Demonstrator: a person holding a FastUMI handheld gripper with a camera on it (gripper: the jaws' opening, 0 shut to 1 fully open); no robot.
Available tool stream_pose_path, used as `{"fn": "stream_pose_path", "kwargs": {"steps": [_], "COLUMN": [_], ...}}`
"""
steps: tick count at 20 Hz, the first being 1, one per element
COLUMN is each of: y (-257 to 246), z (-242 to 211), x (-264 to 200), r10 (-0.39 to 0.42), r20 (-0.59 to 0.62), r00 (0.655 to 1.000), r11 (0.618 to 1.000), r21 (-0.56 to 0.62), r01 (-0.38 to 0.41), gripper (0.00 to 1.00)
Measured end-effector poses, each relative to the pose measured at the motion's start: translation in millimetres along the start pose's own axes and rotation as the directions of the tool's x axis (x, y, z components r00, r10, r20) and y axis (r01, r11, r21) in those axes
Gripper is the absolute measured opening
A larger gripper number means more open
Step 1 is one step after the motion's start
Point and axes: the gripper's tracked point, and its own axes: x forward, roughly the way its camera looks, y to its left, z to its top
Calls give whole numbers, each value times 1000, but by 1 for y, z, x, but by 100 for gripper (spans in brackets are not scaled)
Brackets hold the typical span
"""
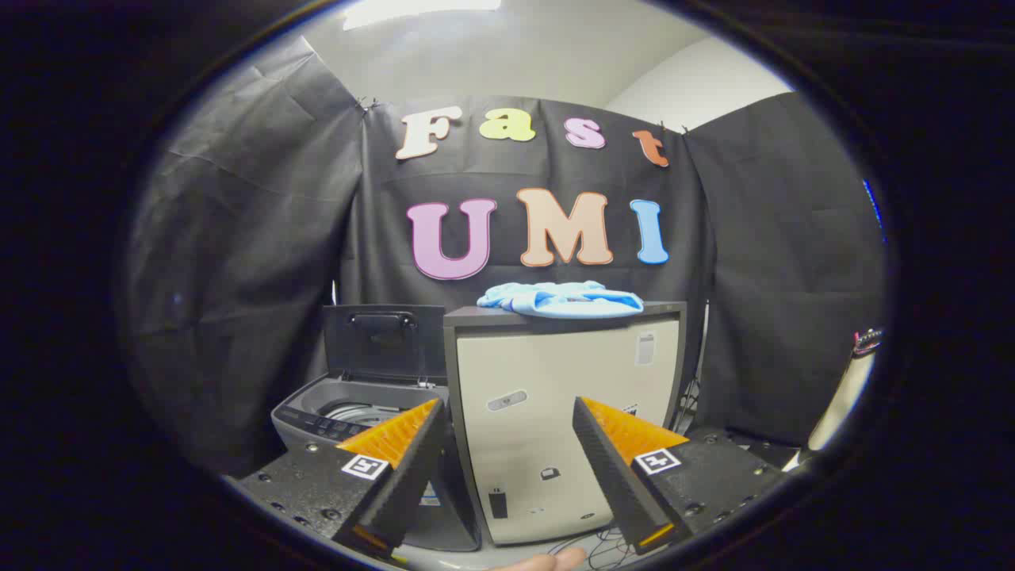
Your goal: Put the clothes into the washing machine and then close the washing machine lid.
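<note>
Beyond the fingers, well apart from them, pale blue clothes (561, 299) are seen heaped on top of a beige cabinet (567, 428). Just beside it, the washing machine (349, 412) is seen with its lid (383, 339) raised upright. The gripper (507, 444) is held wide, with nothing gripped

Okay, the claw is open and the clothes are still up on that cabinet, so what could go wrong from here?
1. The blue clothes lie bunched on top of the cabinet, well beyond the open claw; a shallow pinch may lift only part and drop the rest.
2. The washing machine stands lower, tight against the cabinet's side, so hanging cloth could snag its rim.
3. Its raised lid leans near the wall and could be knocked shut early.
</note>
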Motion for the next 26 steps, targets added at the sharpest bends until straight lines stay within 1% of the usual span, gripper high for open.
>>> {"fn": "stream_pose_path", "kwargs": {"steps": [10, 16, 20, 24, 25, 26], "y": [-1, -1, -5, -16, -19, -17], "z": [3, -3, -2, 19, 25, 28], "x": [0, 11, 21, 34, 39, 44], "r10": [-1, 1, -20, -62, -66, -48], "r20": [8, -6, -16, 12, 13, -2], "r00": [1000, 1000, 1000, 998, 998, 999], "r11": [1000, 1000, 1000, 998, 998, 999], "r21": [1, 15, 24, 27, 12, -16], "r01": [1, -1, 20, 62, 66, 48], "gripper": [97, 97, 97, 97, 97, 97]}}
